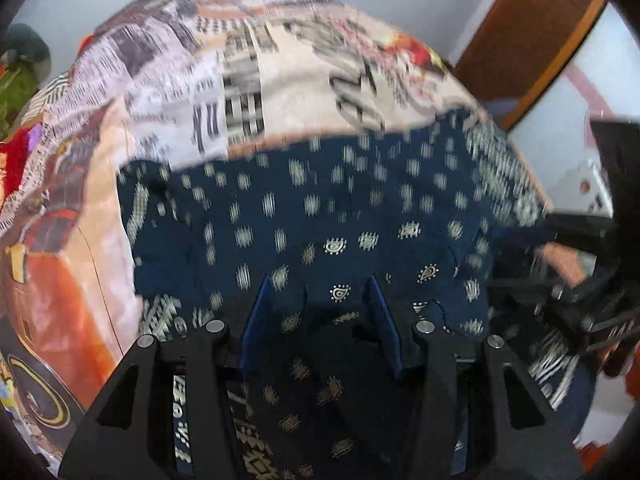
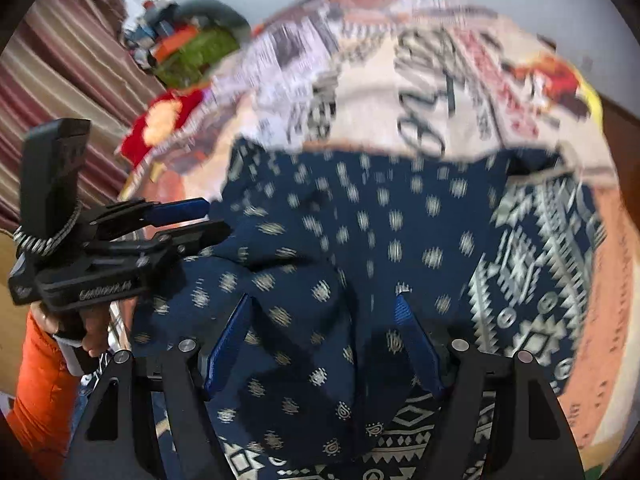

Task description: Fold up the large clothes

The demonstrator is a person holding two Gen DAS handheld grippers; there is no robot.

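A large navy garment with small cream motifs and a geometric border lies spread on a bed; it also shows in the right wrist view. My left gripper is open, its blue fingers spread over a raised fold of the cloth, which lies between them. My right gripper is open too, with a bunched hump of the garment between its fingers. The left gripper also shows from the side in the right wrist view, at the garment's left edge. Both views are motion-blurred.
The bed is covered by a cream, orange and black printed sheet. A pile of coloured items lies at its far corner beside a striped curtain. A wooden door frame stands at right.
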